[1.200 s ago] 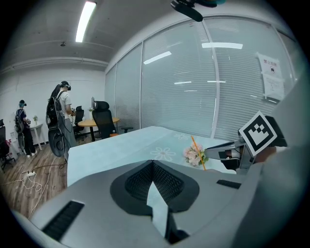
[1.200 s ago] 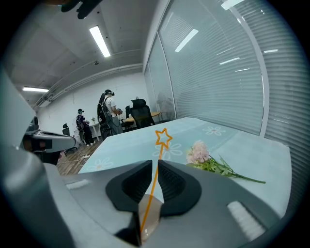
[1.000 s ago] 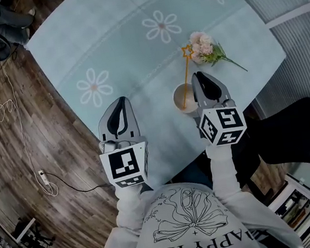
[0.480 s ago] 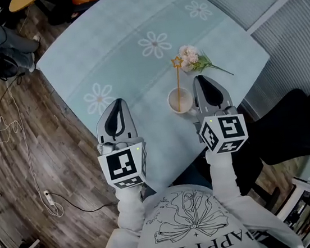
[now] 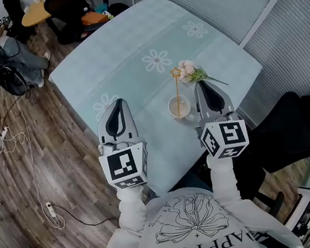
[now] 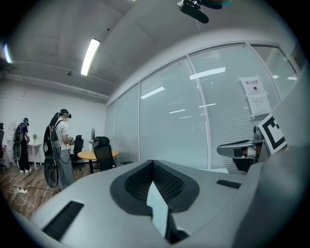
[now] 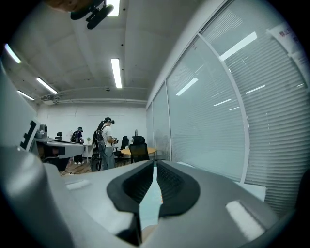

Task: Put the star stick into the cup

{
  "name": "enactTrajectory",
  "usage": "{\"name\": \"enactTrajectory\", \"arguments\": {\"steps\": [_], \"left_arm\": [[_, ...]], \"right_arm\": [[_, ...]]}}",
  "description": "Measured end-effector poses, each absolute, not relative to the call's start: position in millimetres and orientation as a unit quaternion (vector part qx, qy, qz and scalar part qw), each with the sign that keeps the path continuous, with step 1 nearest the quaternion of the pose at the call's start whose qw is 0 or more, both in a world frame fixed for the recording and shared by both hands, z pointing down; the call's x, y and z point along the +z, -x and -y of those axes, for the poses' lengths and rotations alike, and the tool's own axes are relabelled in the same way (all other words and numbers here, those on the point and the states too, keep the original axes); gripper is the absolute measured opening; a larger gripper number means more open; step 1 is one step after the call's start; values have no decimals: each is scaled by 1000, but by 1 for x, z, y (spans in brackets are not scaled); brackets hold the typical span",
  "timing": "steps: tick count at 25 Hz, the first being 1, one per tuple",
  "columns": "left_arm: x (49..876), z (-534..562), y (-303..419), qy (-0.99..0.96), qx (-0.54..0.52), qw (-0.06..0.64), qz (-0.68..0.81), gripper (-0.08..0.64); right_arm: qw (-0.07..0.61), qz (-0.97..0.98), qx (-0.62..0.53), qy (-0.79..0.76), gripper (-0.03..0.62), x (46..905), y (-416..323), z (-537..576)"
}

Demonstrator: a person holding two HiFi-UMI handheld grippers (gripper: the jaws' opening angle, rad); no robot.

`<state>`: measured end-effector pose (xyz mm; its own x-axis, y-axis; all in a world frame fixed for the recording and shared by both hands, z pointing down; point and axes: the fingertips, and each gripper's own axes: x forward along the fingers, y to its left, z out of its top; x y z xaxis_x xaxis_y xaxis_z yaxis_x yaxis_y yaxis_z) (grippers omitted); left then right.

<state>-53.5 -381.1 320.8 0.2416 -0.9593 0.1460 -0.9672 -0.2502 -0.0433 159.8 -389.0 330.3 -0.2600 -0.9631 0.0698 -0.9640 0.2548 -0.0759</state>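
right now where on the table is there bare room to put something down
Free: the table's far half beyond the bouquet, and the strip between the left claw and the cup. Crowded: around cup, star stick, bouquet and right claw.

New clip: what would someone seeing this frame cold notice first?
A gold star stick stands in the pale cup near the right edge of the daisy-print tablecloth, a small pink bouquet lying just beyond it. The left gripper and right gripper hang over its near side, both shut and empty, the right one close beside the cup.
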Motion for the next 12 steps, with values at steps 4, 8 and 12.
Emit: {"name": "enactTrajectory", "arguments": {"steps": [4,8,12], "left_arm": [[308,373,46,-792,58,17,608,6],[296,363,45,-795,49,4,605,6],[287,357,46,-794,44,-2,606,6]], "right_arm": [[-4,792,41,-609,32,318,-164,380],[-18,791,31,-610,32,305,-163,370],[-22,788,21,-615,32,296,-165,363]]}}
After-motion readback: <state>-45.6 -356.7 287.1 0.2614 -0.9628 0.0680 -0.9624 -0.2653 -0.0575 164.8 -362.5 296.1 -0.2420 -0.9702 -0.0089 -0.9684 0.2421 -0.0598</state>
